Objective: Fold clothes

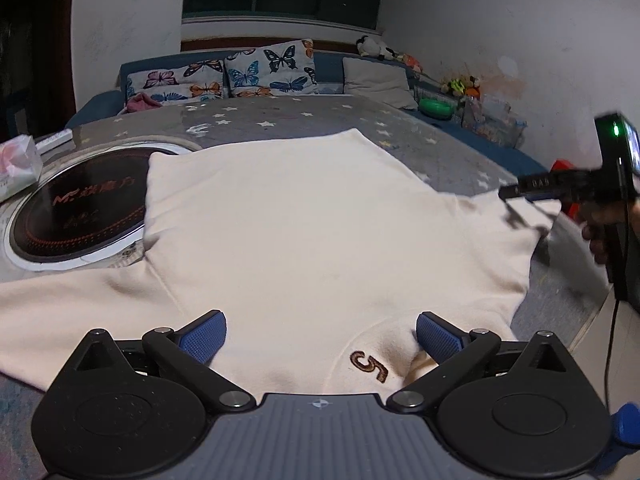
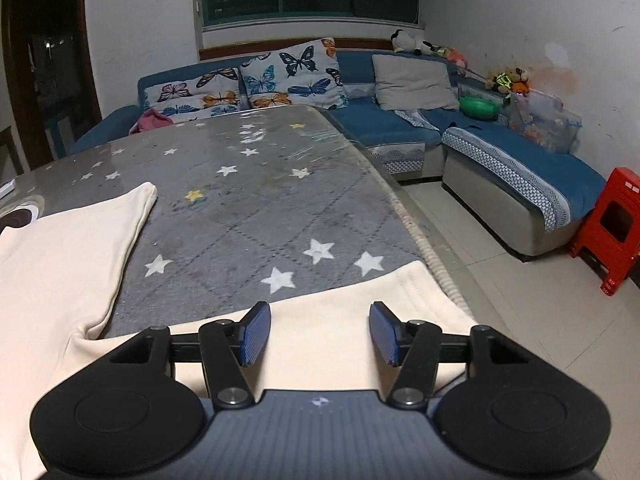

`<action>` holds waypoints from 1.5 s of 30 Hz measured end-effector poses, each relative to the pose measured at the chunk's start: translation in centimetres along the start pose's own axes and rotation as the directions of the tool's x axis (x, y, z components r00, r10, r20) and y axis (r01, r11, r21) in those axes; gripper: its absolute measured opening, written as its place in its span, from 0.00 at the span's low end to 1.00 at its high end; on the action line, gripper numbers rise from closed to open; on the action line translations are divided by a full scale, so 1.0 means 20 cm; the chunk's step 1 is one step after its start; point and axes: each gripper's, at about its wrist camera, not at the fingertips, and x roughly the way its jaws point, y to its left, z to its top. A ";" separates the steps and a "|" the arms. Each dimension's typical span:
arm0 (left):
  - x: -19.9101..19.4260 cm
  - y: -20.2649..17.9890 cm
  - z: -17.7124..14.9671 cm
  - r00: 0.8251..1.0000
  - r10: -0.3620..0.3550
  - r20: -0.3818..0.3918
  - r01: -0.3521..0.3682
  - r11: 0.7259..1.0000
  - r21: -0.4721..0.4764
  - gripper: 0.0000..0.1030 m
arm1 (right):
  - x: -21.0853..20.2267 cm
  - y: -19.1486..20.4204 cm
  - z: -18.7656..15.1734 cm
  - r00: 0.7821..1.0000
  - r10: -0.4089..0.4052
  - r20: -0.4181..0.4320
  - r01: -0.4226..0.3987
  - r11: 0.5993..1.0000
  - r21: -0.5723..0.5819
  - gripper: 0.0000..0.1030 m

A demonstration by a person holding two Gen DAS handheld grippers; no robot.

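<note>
A cream sweatshirt (image 1: 300, 220) lies spread flat on the table, its neckline with a brown embroidered "5" (image 1: 370, 366) nearest me. My left gripper (image 1: 320, 336) stands open just above that neckline, one blue pad on each side of it and the cloth slightly bunched by the right pad. The right sleeve (image 2: 360, 292) stretches toward the table's right edge. My right gripper (image 2: 320, 332) hovers open over the sleeve end, with nothing pinched between its pads. In the left wrist view the right gripper (image 1: 528, 216) shows blurred at that sleeve end, held by a hand.
The table carries a grey star-patterned cover (image 2: 260, 200) under clear film. A round black induction hob (image 1: 76, 208) is partly under the sweatshirt's left side, with a tissue pack (image 1: 16, 164) beside it. A blue sofa (image 2: 400, 128) and a red stool (image 2: 612, 224) stand beyond the table edge.
</note>
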 end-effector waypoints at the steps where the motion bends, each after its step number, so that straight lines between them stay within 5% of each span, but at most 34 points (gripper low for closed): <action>1: -0.01 0.01 0.01 1.000 0.002 0.007 -0.002 1.000 -0.009 1.00 | -0.01 0.00 0.00 1.000 0.004 -0.001 -0.004 1.000 -0.002 0.54; 10: 0.00 0.22 0.10 0.998 -0.012 0.054 0.021 0.987 -0.161 1.00 | -0.17 0.10 -0.06 0.995 0.105 0.002 -0.104 0.992 -0.068 0.59; 17: 0.01 0.33 0.12 0.999 -0.004 0.054 0.018 0.964 -0.266 0.93 | -0.18 0.15 -0.12 0.994 0.104 -0.027 -0.106 0.990 -0.097 0.60; 19: -0.01 0.32 0.14 0.996 -0.030 0.085 0.051 0.965 -0.258 0.93 | -0.18 0.15 -0.12 0.994 0.105 -0.030 -0.108 0.989 -0.097 0.68; 24: 0.05 0.31 0.20 0.992 -0.059 0.108 0.085 0.963 -0.257 0.94 | -0.18 0.17 -0.12 0.994 0.108 -0.031 -0.110 0.989 -0.103 0.69; 33: 0.11 0.35 0.17 0.997 -0.015 0.075 0.036 0.958 -0.286 0.96 | -0.18 0.16 -0.13 0.994 0.107 -0.029 -0.110 0.989 -0.095 0.70; 45: 0.05 0.23 0.17 0.997 0.028 0.072 -0.012 0.979 -0.205 1.00 | -0.27 0.14 -0.16 0.993 0.119 -0.008 -0.119 0.988 -0.095 0.70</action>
